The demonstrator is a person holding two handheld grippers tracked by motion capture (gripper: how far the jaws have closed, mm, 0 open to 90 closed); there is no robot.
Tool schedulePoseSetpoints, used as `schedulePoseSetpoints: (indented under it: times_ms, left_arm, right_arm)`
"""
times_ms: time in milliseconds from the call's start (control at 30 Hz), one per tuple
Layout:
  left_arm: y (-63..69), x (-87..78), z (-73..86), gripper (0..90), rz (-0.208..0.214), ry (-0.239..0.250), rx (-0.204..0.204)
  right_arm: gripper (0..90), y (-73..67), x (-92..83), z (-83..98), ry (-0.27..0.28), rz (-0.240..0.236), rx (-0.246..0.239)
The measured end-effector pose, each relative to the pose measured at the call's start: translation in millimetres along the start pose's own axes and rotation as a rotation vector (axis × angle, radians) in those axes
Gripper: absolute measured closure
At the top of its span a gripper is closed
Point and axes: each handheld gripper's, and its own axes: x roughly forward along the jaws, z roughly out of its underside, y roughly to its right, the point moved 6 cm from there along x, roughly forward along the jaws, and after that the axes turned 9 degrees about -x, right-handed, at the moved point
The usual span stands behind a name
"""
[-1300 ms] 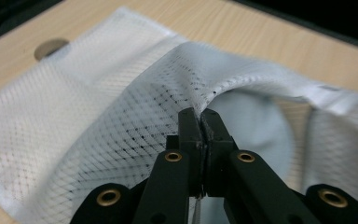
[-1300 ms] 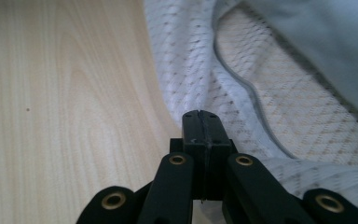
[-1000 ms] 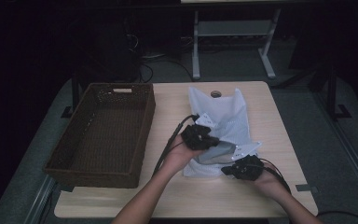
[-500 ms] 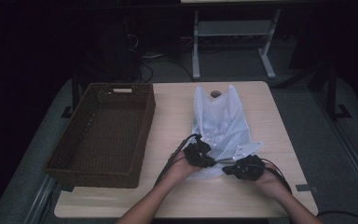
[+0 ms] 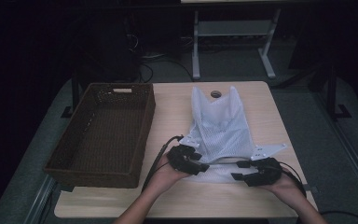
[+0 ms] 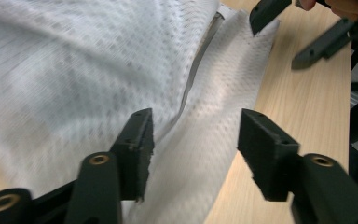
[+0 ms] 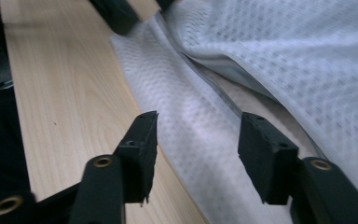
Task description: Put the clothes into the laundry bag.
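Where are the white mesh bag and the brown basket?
white mesh bag [image 5: 221, 128], high view, middle of its netting.
brown basket [image 5: 145, 135], high view, its right wall.

White mesh garment [image 5: 220, 128] spread flat on table, near hem folded over, possibly sleeveless; seam visible.

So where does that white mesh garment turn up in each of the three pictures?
High view: the white mesh garment lies mid-table, right of the basket.
Left gripper view: it spreads across the left and centre.
Right gripper view: it spreads across the centre and right.
Shared landmark: its grey seam near the front hem.
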Motion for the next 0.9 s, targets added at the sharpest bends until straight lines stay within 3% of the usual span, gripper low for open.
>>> schedulePoseSetpoints:
  times_ms: [100, 233, 467, 700, 767, 900]
  left_arm:
    - [-3.9, -13.4, 10.5, 37.4, -0.028, 0.034, -0.023]
    - [-6.8, -24.5, 25.5, 30.9, -0.059, 0.044, -0.043]
    - [-6.4, -29.8, 57.1, 19.4, -0.125, 0.012, -0.06]
    - [-3.4, -35.9, 80.2, 13.3, -0.176, 0.0, -0.033]
    - [-4.6, -34.5, 85.0, 12.8, -0.181, 0.003, -0.043]
    - [-7.4, -31.3, 89.5, 12.7, -0.198, -0.014, -0.028]
  right_arm:
    - [40.0, 3.0, -7.4, 8.6, 0.007, 0.026, 0.019]
    - [35.0, 6.3, -15.8, 16.7, 0.016, 0.054, 0.034]
    - [21.1, 10.2, -27.6, 33.4, 0.022, 0.123, 0.037]
    - [13.6, 9.8, -41.1, 56.8, 0.042, 0.203, 0.07]
    - [13.4, 10.2, -43.0, 63.6, 0.044, 0.219, 0.088]
    - [13.3, 11.7, -44.1, 78.5, 0.014, 0.271, 0.098]
